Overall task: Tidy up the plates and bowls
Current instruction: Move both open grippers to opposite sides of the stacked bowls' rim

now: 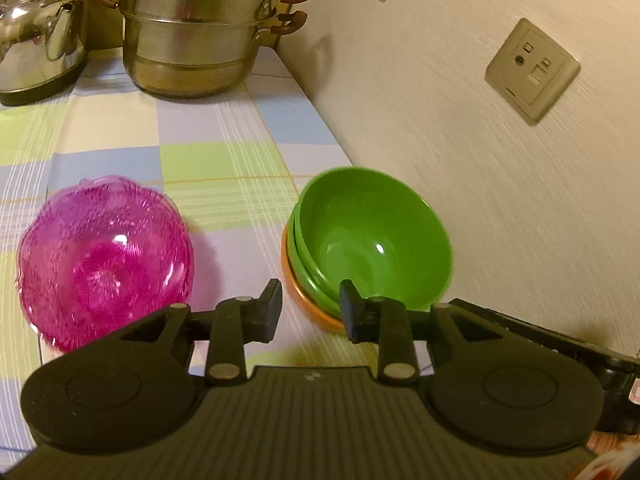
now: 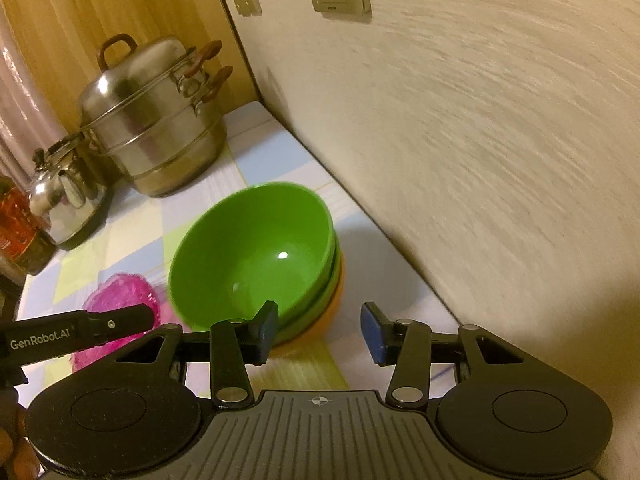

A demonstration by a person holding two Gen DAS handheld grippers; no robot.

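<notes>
A stack of bowls stands by the wall: a green bowl point(image 1: 372, 236) on top, a second green one under it, and an orange bowl point(image 1: 316, 312) at the bottom. The top bowl sits tilted in the stack. The stack also shows in the right wrist view point(image 2: 252, 256). A pink glass bowl point(image 1: 104, 260) stands alone to the left, also seen in the right wrist view point(image 2: 120, 300). My left gripper point(image 1: 312, 312) is open and empty just in front of the stack. My right gripper point(image 2: 320, 332) is open and empty at the stack's near right side.
A steel steamer pot point(image 1: 196, 36) and a steel kettle point(image 1: 40, 36) stand at the back of the checked tablecloth point(image 1: 224, 152). The wall point(image 1: 500, 160) with sockets runs along the right edge. A red-labelled bottle point(image 2: 16, 224) stands at far left.
</notes>
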